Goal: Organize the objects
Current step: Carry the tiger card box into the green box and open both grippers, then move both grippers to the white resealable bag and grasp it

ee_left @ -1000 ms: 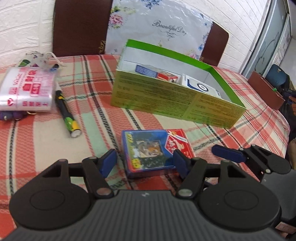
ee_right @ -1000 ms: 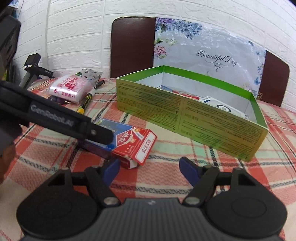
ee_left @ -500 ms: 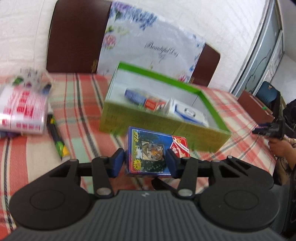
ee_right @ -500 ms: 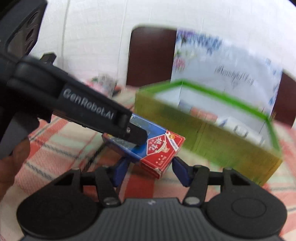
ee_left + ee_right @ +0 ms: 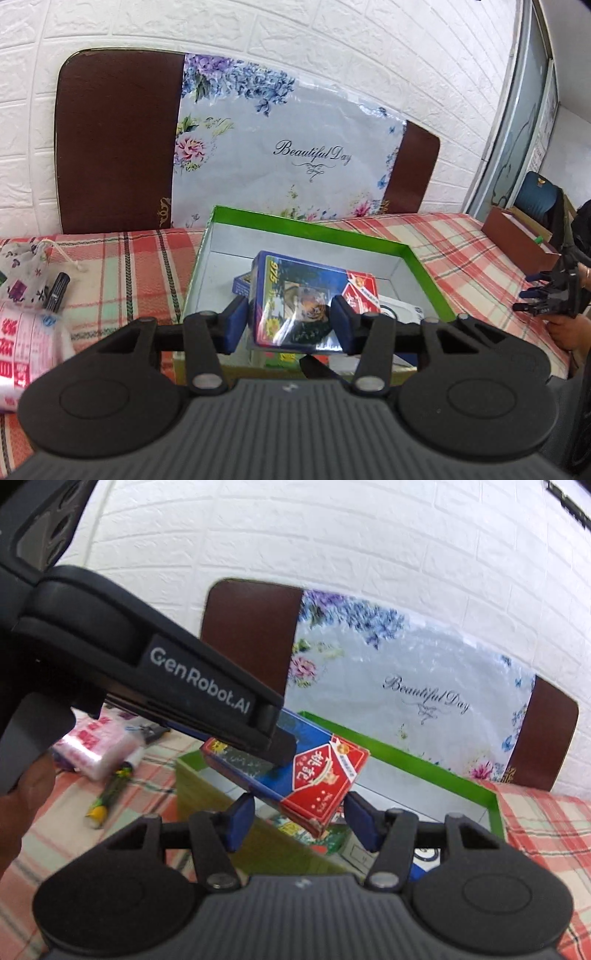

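A blue and red card pack [image 5: 295,295] hangs in the air over the open green box [image 5: 314,229]. My left gripper [image 5: 289,325] is shut on it, one blue pad pressing on each long side. In the right wrist view the same card pack [image 5: 325,779] sits tilted between the pads of my right gripper [image 5: 301,819], which is shut on its red end. The left gripper's black finger [image 5: 207,690] lies across the top of the pack there. Inside the box lie another blue pack [image 5: 242,284] and a white carton [image 5: 395,308].
On the plaid cloth left of the box lie a pink packet [image 5: 22,343], a patterned drawstring pouch [image 5: 22,266], a black marker [image 5: 55,291] and a pen [image 5: 110,794]. A floral headboard [image 5: 277,147] stands behind. At the far right, a person's hand holds a black device [image 5: 550,299].
Both grippers closed on the card pack, which lay on the cloth in front of the box. They have lifted it and carried it forward over the box.
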